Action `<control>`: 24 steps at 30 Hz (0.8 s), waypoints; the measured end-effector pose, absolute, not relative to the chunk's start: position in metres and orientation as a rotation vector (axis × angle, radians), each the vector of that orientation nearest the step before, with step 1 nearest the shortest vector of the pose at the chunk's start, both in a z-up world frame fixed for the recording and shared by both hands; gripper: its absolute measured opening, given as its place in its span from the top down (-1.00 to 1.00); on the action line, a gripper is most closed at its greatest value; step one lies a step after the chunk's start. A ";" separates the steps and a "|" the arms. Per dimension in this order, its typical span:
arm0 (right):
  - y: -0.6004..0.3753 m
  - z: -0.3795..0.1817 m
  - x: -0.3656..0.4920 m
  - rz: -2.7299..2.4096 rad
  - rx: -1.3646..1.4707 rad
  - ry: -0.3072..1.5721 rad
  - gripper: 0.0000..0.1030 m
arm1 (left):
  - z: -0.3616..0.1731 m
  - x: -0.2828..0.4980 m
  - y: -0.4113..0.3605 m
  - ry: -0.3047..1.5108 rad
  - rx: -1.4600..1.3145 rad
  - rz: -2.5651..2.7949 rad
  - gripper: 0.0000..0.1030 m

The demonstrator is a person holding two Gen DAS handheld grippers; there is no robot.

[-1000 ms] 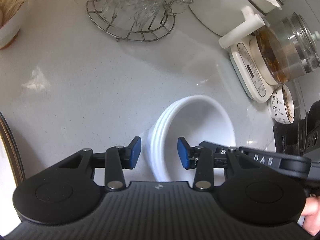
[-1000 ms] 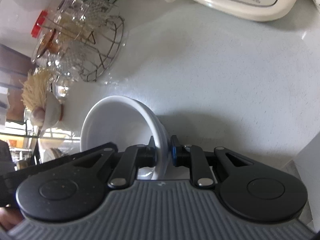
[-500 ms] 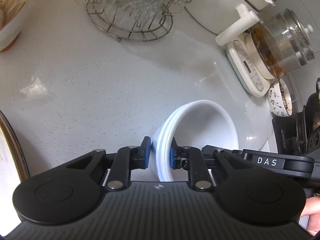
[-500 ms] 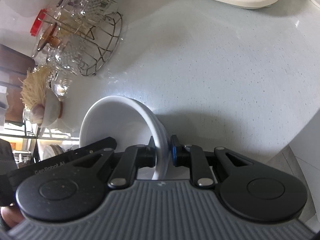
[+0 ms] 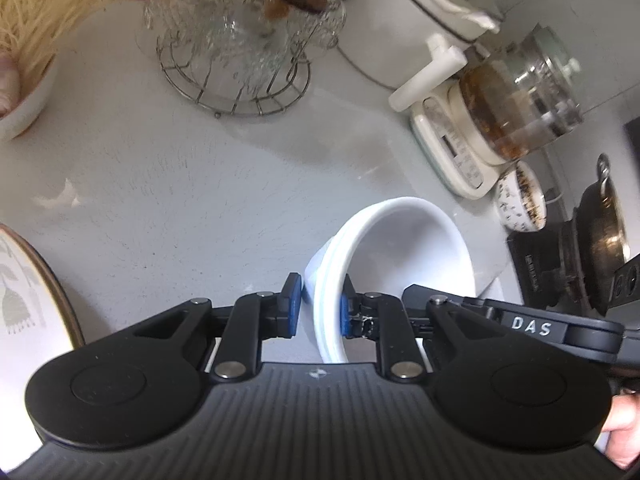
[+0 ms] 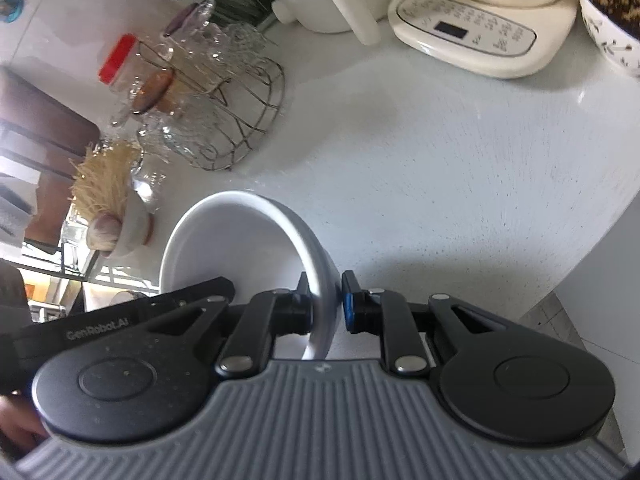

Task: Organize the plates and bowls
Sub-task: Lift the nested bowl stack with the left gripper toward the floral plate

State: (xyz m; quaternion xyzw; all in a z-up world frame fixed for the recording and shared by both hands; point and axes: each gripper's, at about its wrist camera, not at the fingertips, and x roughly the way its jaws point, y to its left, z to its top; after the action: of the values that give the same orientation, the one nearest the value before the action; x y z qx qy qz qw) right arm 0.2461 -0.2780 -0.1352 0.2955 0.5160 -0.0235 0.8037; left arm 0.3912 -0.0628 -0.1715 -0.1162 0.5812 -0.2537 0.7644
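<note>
Both grippers grip one stack of white bowls (image 5: 404,256) by opposite sides of the rim. Three nested rims are countable in the left wrist view.

Left gripper (image 5: 316,310): jaws have just been closing and now stand narrow, with the blue pads pinching the near-left wall of the stack, one outside and one inside. Right gripper (image 6: 325,302): jaws nearly closed, pads pressed on the rim of the stack (image 6: 240,240), one inside the bowl and one outside.

Stack position: tilted in both views, over the grey-white countertop (image 5: 180,184), with its soft shadow on the counter to the right of the right gripper. Whether the base touches the counter I cannot tell.

Surroundings, left wrist view: a wire rack of glassware (image 5: 240,52) at far centre, a glass kettle on a cream base (image 5: 512,120) at far right, and a small patterned bowl (image 5: 520,204) just beside that base. A dark pot (image 5: 600,220) is at the right edge. A bundle of dry noodles in a white bowl (image 5: 28,32) is at far left, and a gold-rimmed plate (image 5: 28,288) at the near left edge. Part of a person's hand (image 5: 624,428) shows at the lower right.
</note>
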 end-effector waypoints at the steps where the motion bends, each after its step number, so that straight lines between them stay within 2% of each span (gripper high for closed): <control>1: -0.276 -0.131 0.247 -0.044 0.624 1.100 0.66 | -0.167 0.390 -0.061 1.260 -0.253 -0.548 0.58; 11: -0.253 -0.091 0.247 0.020 0.610 1.041 0.62 | -0.121 0.382 -0.036 1.191 -0.271 -0.516 0.57; 24: -0.207 -0.061 0.252 0.129 0.544 1.036 0.61 | -0.088 0.353 0.026 1.090 -0.350 -0.473 0.56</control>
State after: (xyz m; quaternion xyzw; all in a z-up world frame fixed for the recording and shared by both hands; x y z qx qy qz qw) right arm 0.2519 -0.2074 -0.0609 0.2567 0.4887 0.0608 0.8316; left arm 0.3528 0.0260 -0.0882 -0.1640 0.5109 -0.2216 0.8143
